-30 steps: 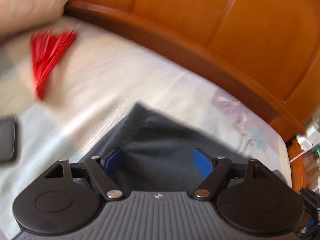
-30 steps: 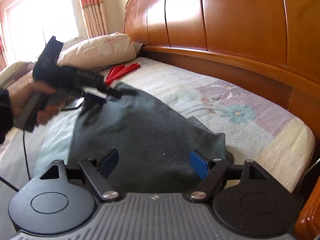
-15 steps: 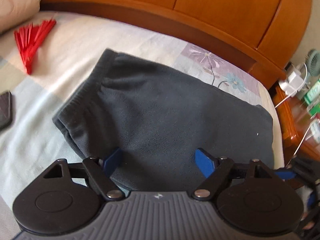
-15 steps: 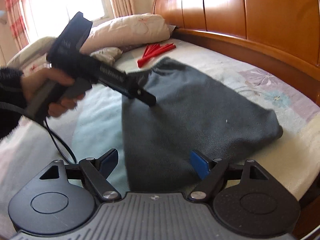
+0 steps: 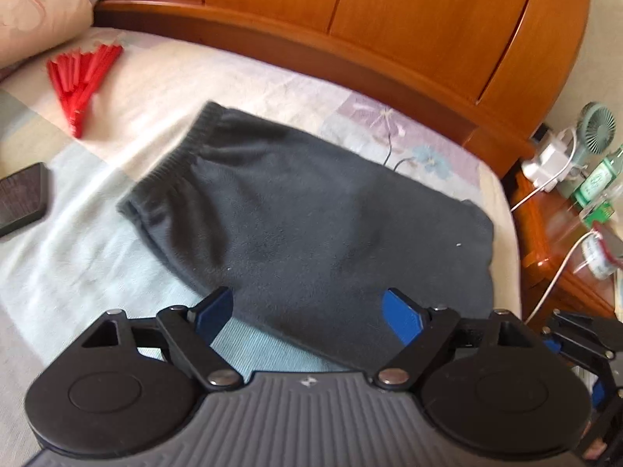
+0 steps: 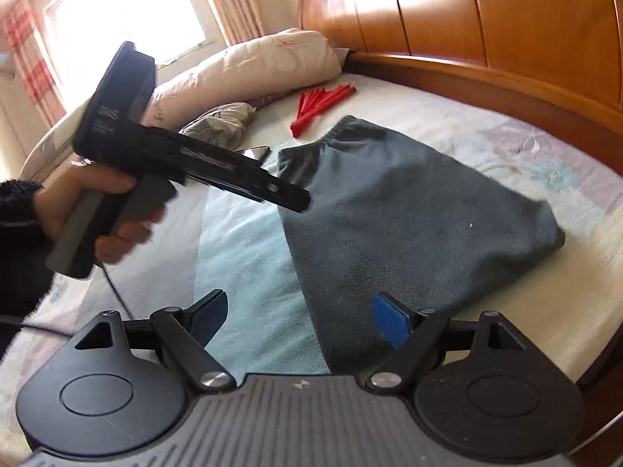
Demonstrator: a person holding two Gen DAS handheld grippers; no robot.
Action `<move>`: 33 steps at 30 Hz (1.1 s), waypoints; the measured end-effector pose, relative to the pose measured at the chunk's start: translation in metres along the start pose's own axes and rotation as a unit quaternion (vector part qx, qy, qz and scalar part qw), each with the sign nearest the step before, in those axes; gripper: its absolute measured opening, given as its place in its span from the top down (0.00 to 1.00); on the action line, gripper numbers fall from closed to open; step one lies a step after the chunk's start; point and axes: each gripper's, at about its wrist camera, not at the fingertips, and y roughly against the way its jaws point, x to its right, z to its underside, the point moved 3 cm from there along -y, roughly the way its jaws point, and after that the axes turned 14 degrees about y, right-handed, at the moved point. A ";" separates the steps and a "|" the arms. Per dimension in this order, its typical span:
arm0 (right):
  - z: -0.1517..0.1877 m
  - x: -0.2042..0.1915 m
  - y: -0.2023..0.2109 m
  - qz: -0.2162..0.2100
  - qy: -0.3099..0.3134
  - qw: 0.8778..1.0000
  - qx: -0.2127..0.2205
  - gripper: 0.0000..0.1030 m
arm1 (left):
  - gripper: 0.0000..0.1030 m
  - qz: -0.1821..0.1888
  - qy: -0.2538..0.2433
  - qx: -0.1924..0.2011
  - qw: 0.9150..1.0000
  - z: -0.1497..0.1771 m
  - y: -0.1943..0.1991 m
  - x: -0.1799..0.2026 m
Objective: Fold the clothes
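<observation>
Garment: we see a dark grey-blue piece of clothing [image 5: 311, 229] lying flat and folded on the bed [image 5: 97, 257], filling the middle of the left wrist frame; its ribbed elastic waistband [image 5: 175, 155] runs along the upper left edge, and the cloth looks soft, fleecy and flecked with pale lint.
Garment, right wrist frame: we find it [image 6: 409, 210] centre right, waistband toward the top, its far corner near the right edge of the mattress.
Left gripper: we see it [image 5: 307, 311] low in its own frame with its blue-tipped jaws spread wide and nothing between them, above the garment's near edge; in the right wrist frame it [image 6: 300, 200] is held by a hand [image 6: 97, 210] at left, its tip over the garment's left edge.
Right gripper: we see it [image 6: 300, 313] at the bottom of its frame, jaws released and empty, over the garment's near end.
Surroundings: we note red sticks [image 5: 83, 78] upper left, a pillow [image 5: 39, 11] in the corner, a dark phone [image 5: 21, 198] at left and the wooden headboard [image 5: 389, 11] across the top.
</observation>
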 end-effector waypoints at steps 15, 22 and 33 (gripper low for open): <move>0.046 0.066 -0.033 -0.072 -0.264 0.961 0.034 0.67 | 0.17 -0.020 -0.019 0.020 0.999 0.055 0.064 -0.013; 0.050 0.053 -0.028 -0.041 -0.266 0.963 0.013 0.82 | 0.17 -0.004 -0.010 0.024 1.000 0.057 0.071 -0.016; 0.004 0.023 0.010 0.131 -0.055 0.990 0.015 0.68 | 0.17 0.000 -0.004 0.042 0.999 0.005 0.019 0.000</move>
